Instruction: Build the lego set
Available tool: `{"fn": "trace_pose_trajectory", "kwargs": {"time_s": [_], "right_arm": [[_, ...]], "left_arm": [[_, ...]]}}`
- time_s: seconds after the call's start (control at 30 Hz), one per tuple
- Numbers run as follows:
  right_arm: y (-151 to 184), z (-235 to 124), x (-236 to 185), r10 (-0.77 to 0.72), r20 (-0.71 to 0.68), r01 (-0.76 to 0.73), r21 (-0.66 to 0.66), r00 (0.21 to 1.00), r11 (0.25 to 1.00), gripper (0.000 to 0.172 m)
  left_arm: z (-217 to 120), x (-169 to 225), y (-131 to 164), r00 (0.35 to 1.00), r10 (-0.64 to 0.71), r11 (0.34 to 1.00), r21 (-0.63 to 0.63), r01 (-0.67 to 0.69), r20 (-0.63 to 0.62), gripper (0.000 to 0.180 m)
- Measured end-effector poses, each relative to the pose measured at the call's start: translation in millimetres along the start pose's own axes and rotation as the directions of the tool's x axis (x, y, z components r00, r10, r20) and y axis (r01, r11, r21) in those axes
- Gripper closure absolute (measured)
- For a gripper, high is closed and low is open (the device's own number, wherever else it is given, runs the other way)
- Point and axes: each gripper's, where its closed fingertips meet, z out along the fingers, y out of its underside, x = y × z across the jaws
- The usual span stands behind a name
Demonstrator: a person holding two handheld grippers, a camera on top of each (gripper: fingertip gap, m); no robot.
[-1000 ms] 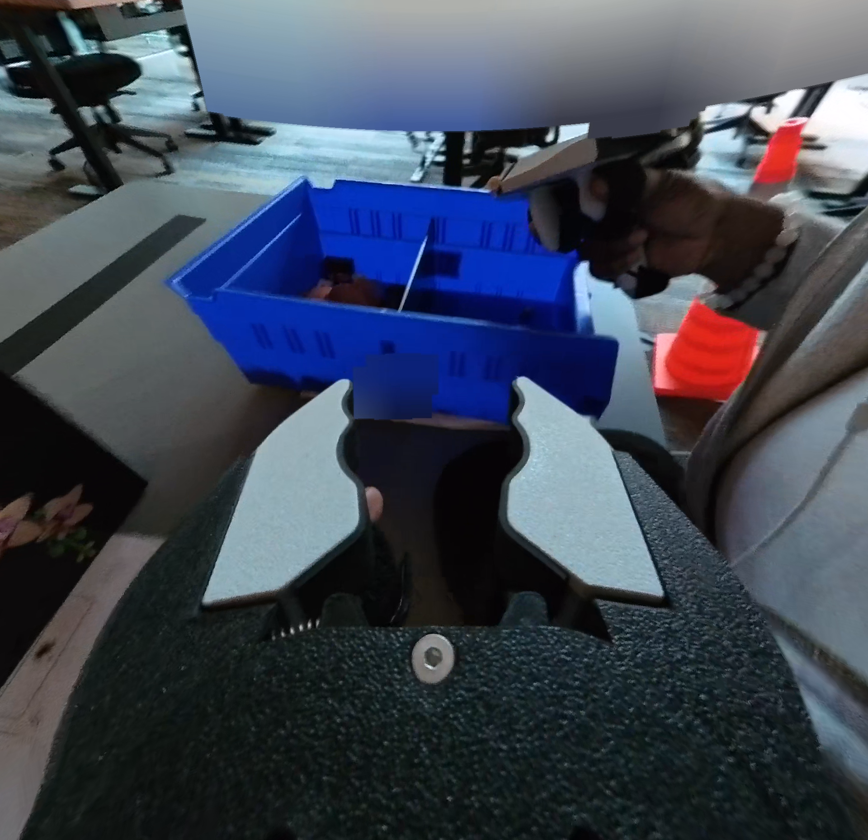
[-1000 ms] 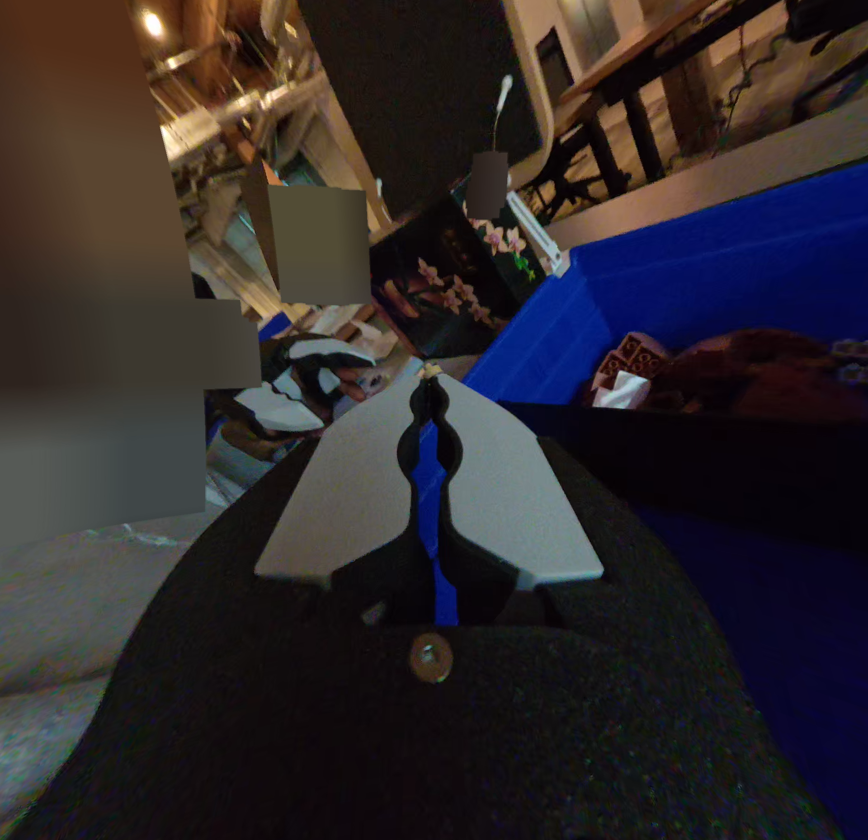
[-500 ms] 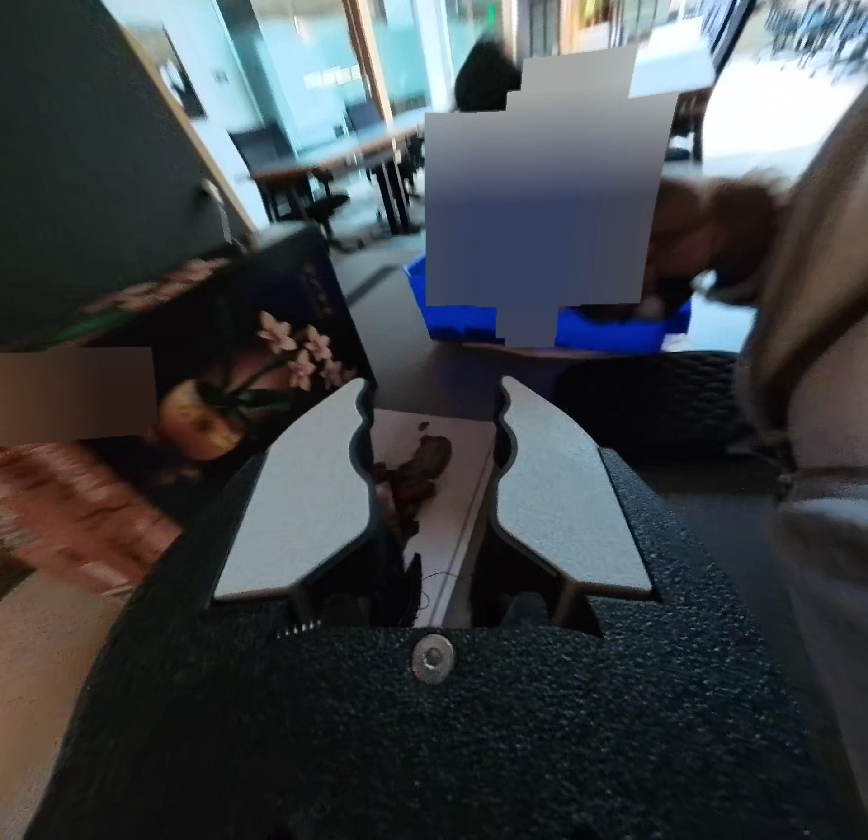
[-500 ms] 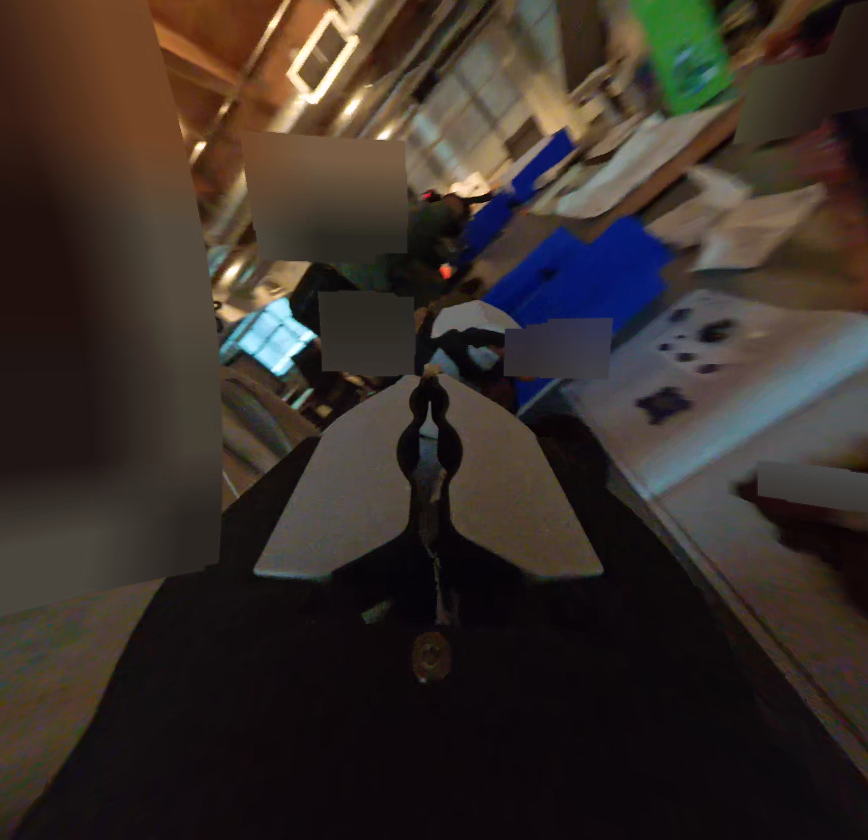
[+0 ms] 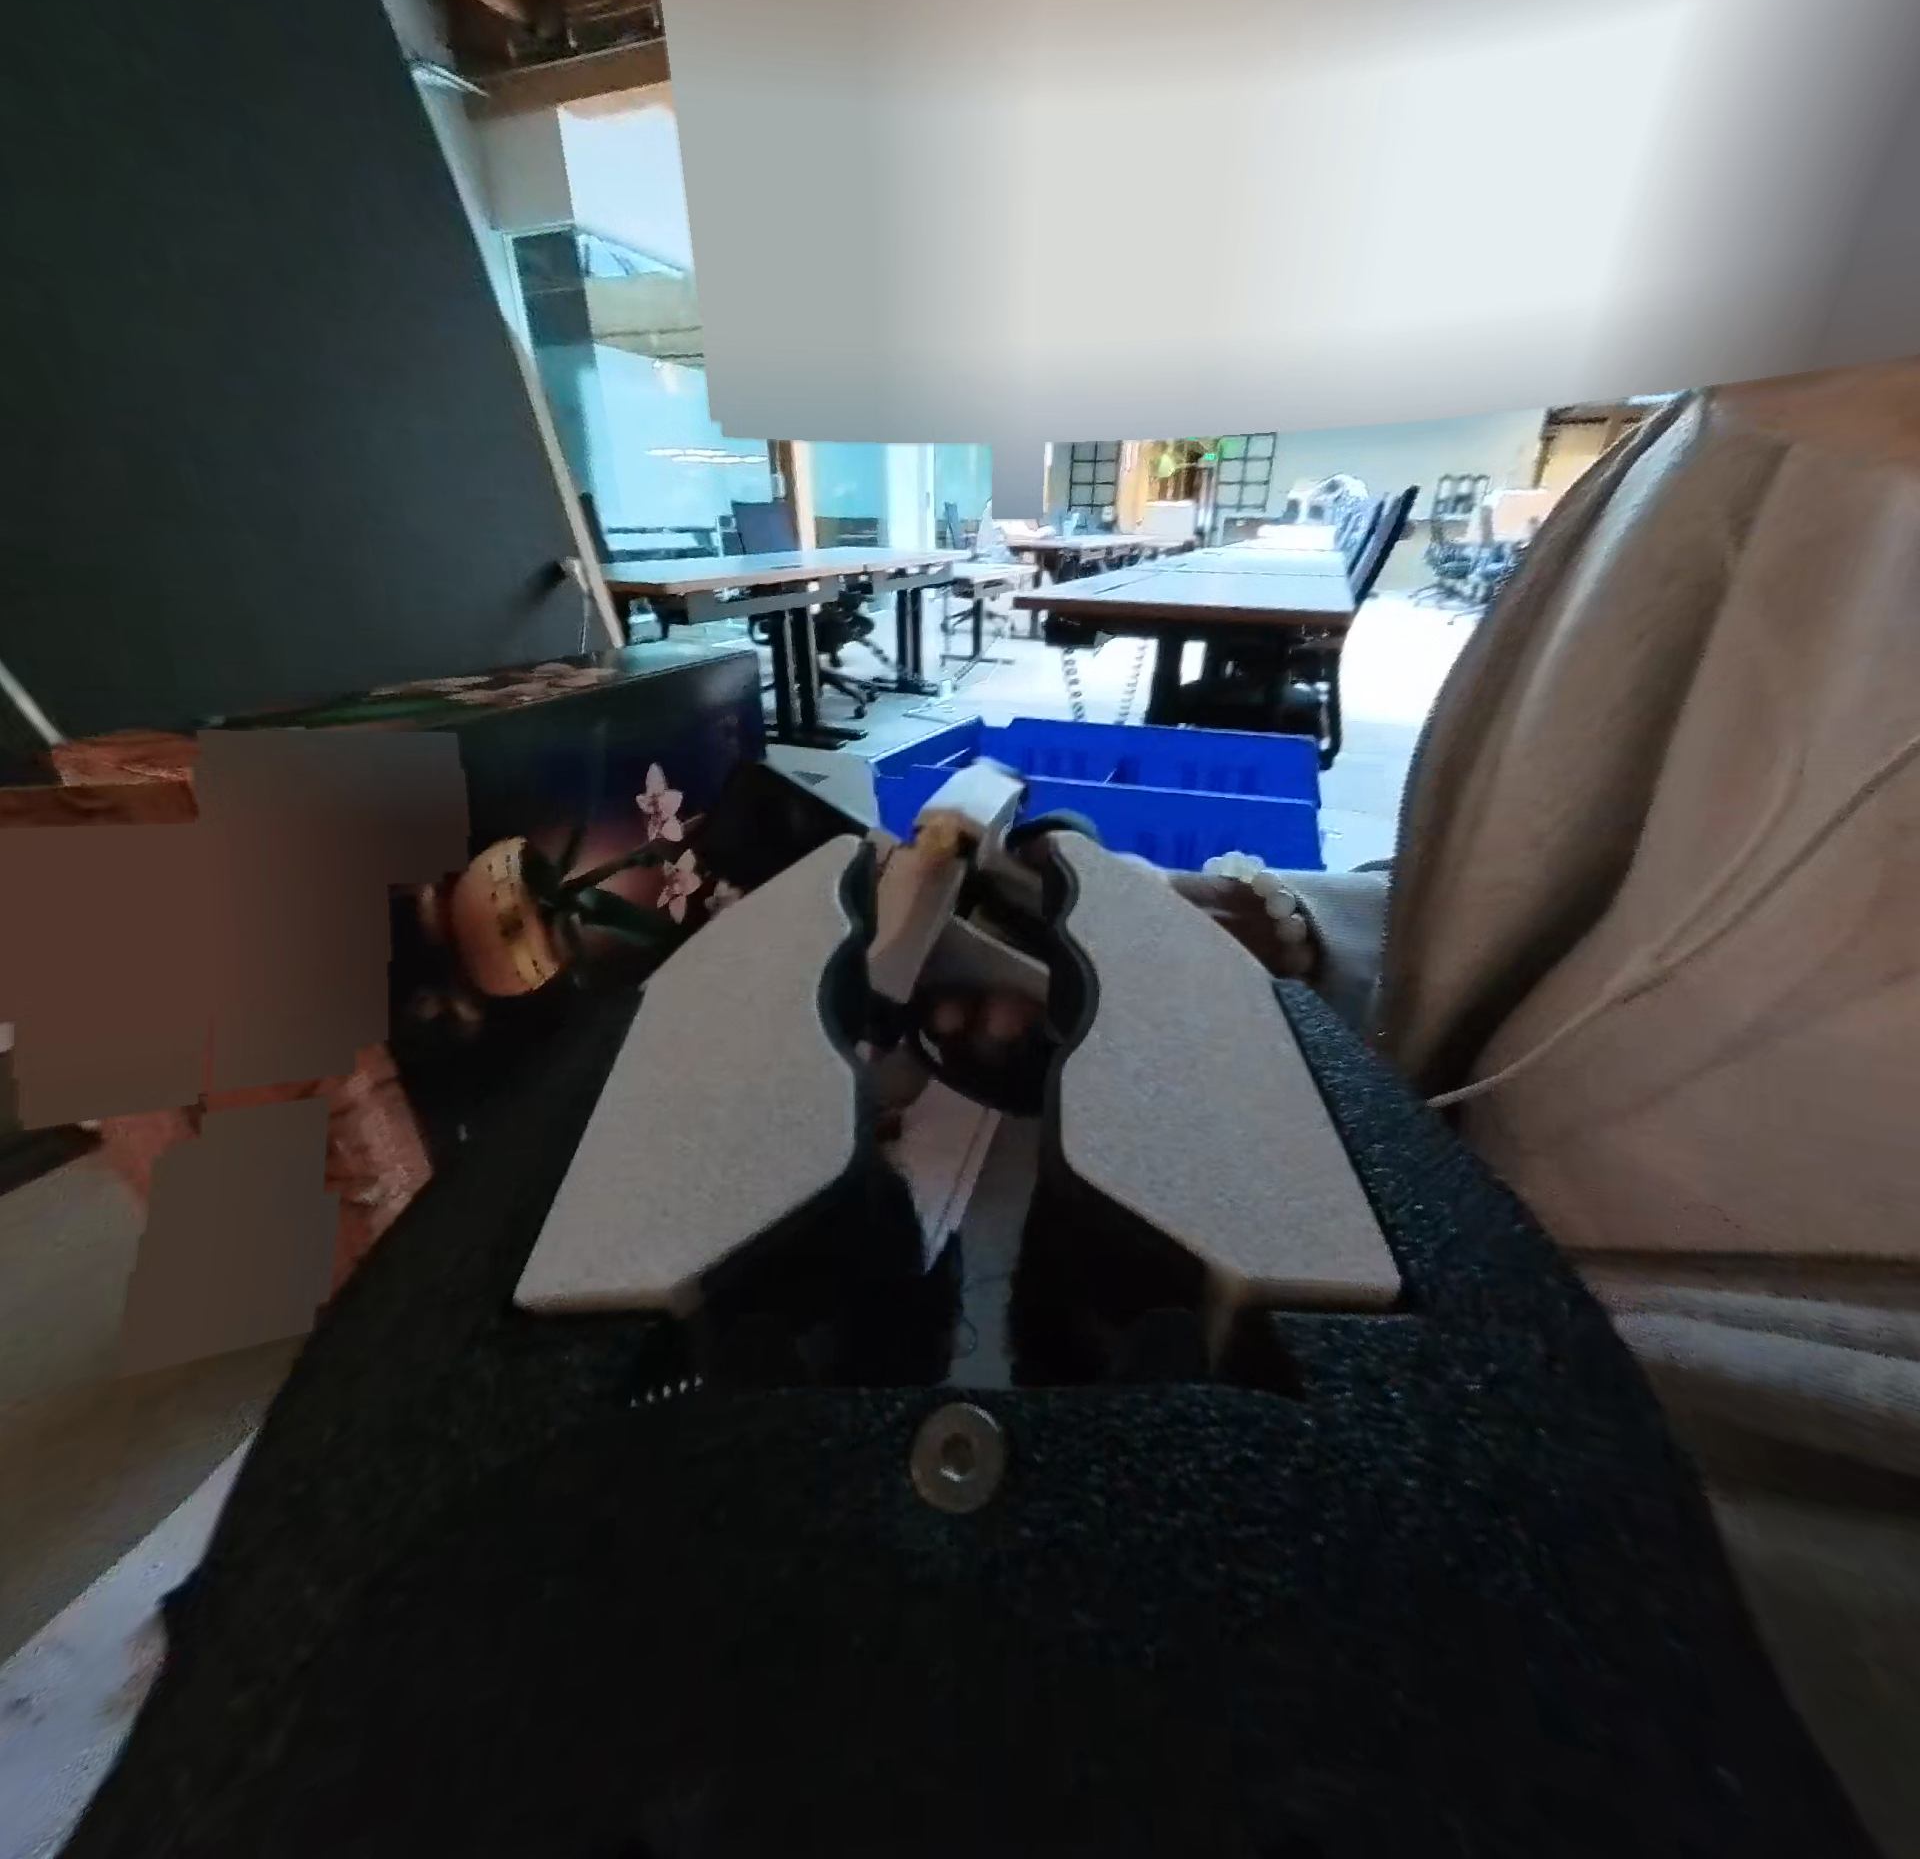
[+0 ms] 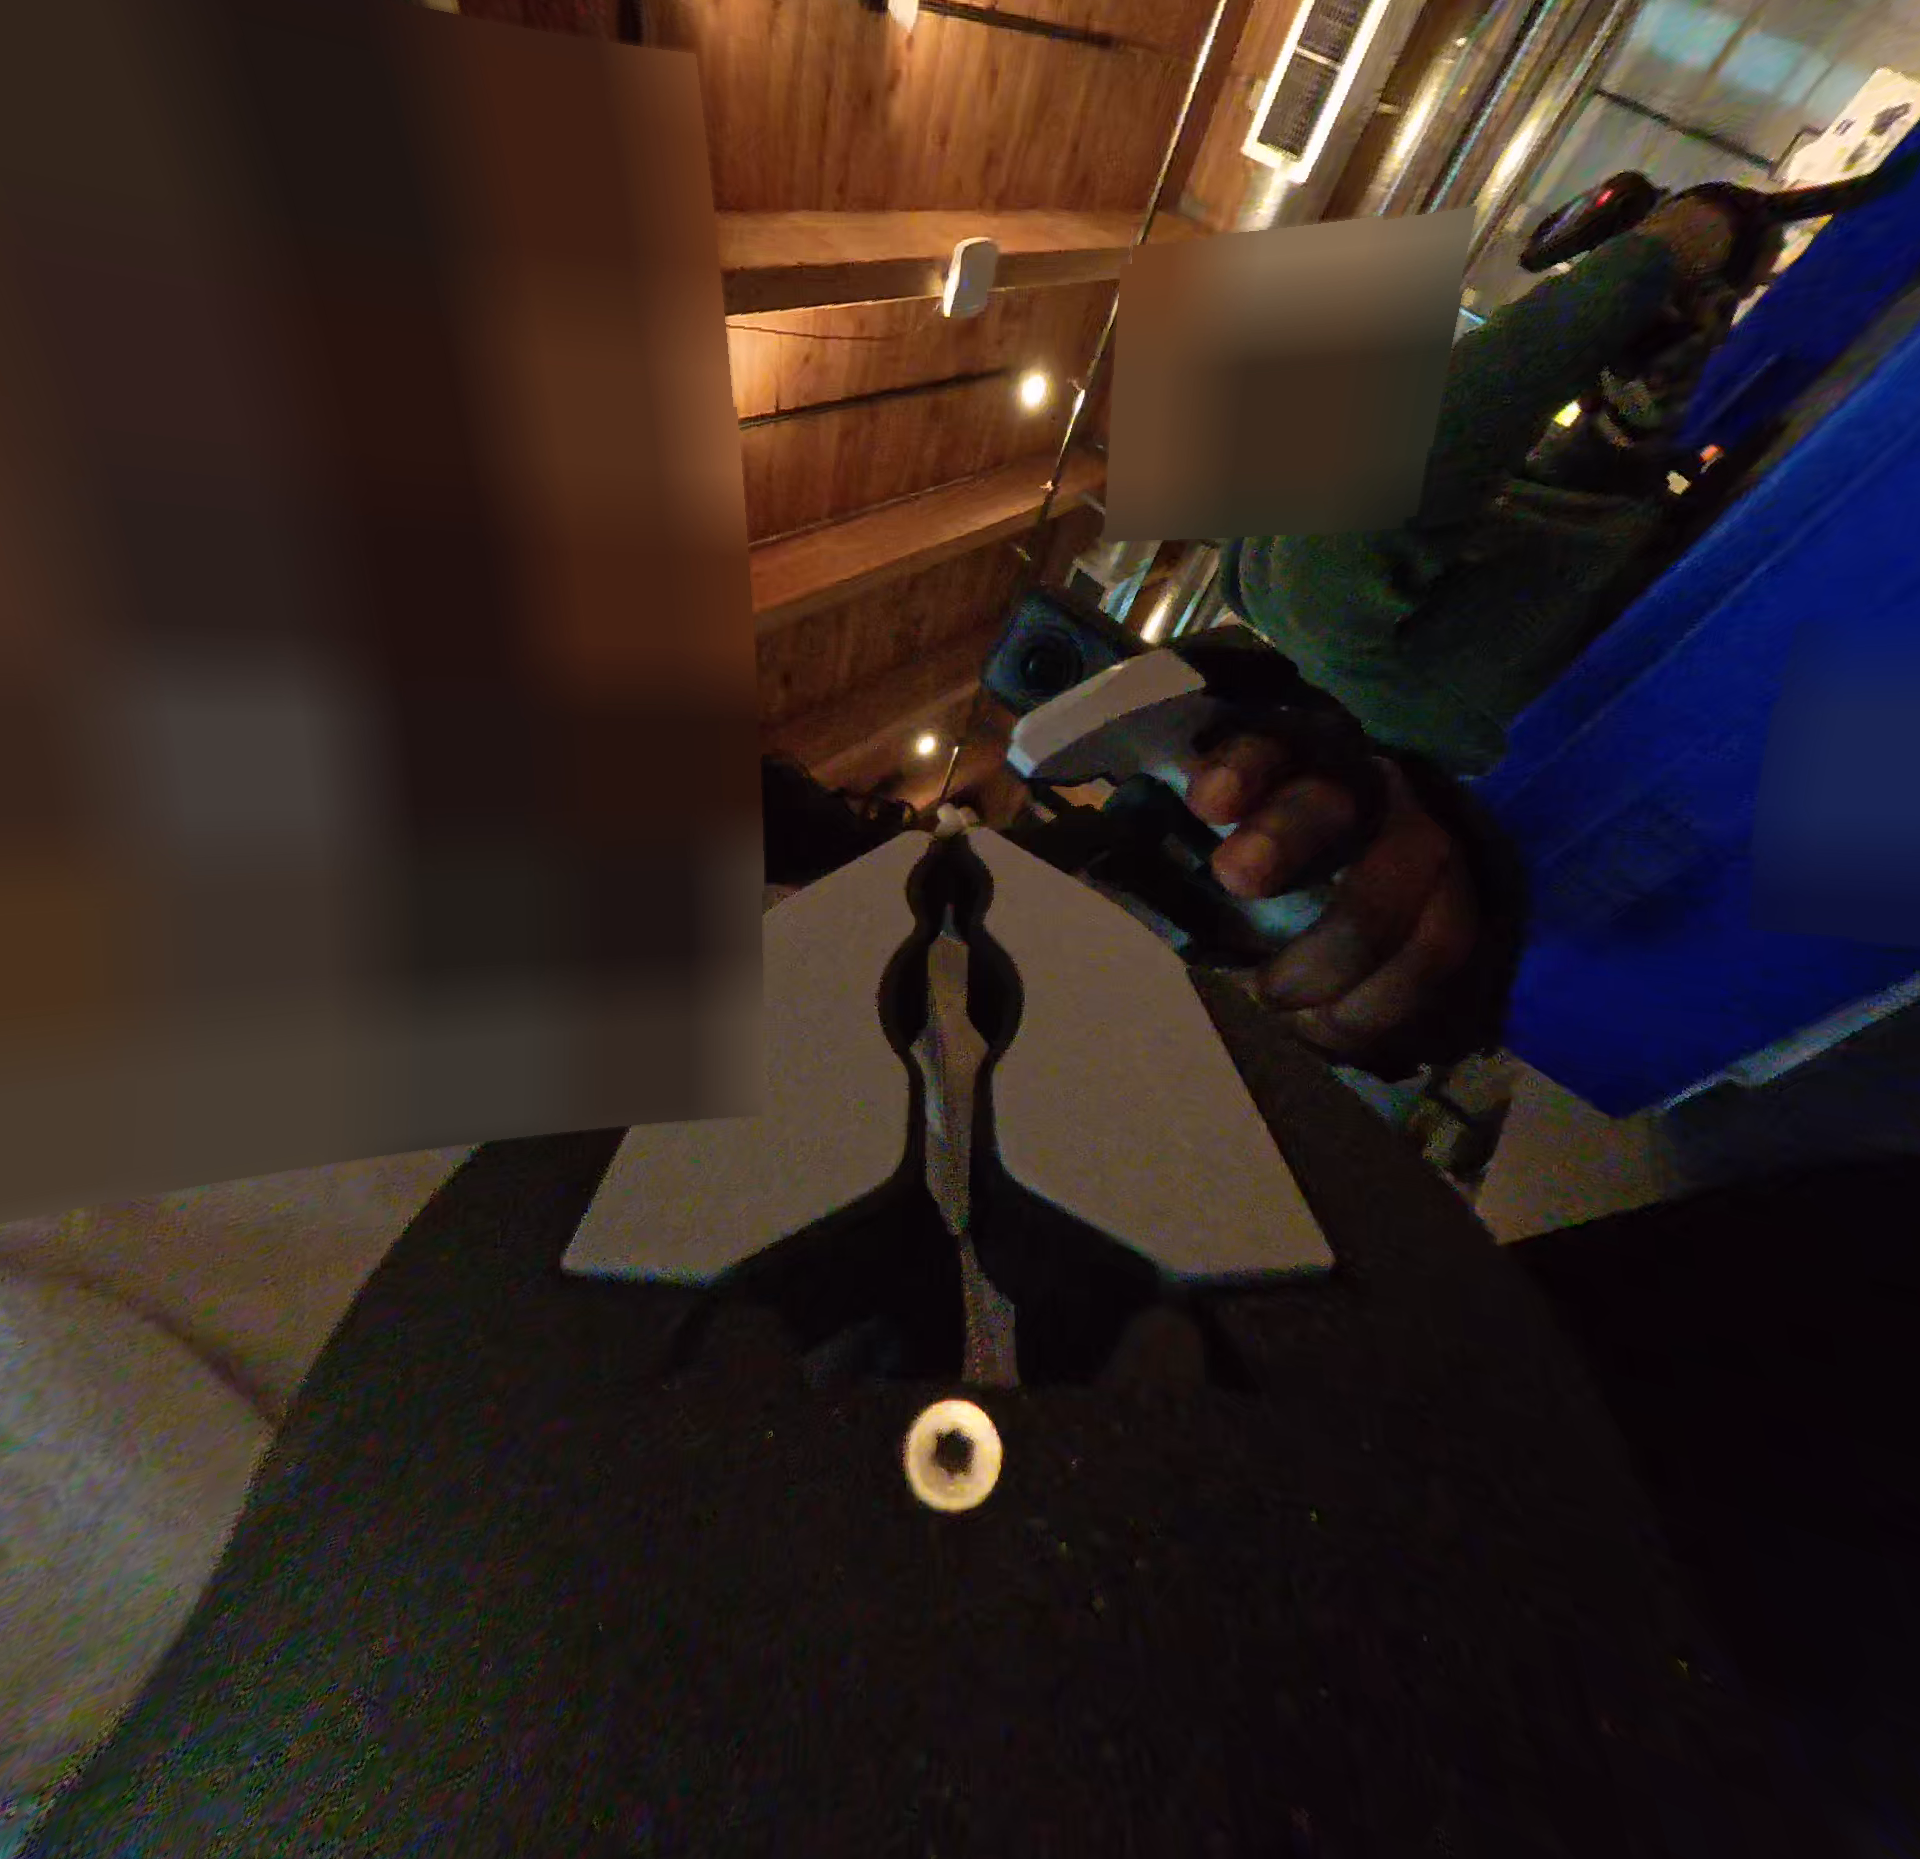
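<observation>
Two grippers are up off the counter (image 5: 821, 770) and facing each other. The right gripper (image 6: 948, 845) has its jaws closed tight, and a tiny pale piece (image 6: 948, 822) is nipped right at the very tips, poking out just past them. It's too small to say which way its long side runs; it simply sticks out forward along the fingers. Seen from the left wrist, that piece shows as a yellowish speck at the top end of the right gripper's fingers, which slant up and to the left.

The left gripper (image 5: 956, 853) has its jaws part open with nothing between them. The right gripper only shows through the gap from farther off, and the right wrist view puts the left gripper's fingers (image 6: 1112, 713) up and to the side of the piece, not touching it. A hand (image 6: 1351, 905) is wrapped round that gripper's handle.

Behind them sits a blue bin (image 5: 1195, 812), its contents hidden from this low angle. A dark box with flowers printed on it (image 5: 623, 853) stands to the left, partly covered. A beige sleeve (image 5: 1662, 822) fills the right side, cut off by the frame, with a bead bracelet (image 5: 1262, 890) at the wrist.
</observation>
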Motion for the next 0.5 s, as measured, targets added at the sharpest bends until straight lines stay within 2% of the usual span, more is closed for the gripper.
{"fn": "trace_pose_trajectory", "kwargs": {"time_s": [0.27, 0.5], "right_arm": [[6.3, 0.8, -2.0, 0.034, 0.034, -0.033, -0.032, 0.999, 0.999, 0.172], [8.0, -6.6, -3.7, 0.035, 0.028, -0.034, -0.035, 0.999, 0.999, 0.172]], "left_arm": [[0.7, 3.9, 9.0, 1.0, 0.004, 0.999, -0.039, -0.004, 0.007, 0.16], [2.8, 8.1, 7.0, 1.0, -0.019, 1.0, -0.015, 0.019, -0.011, 0.165]]}}
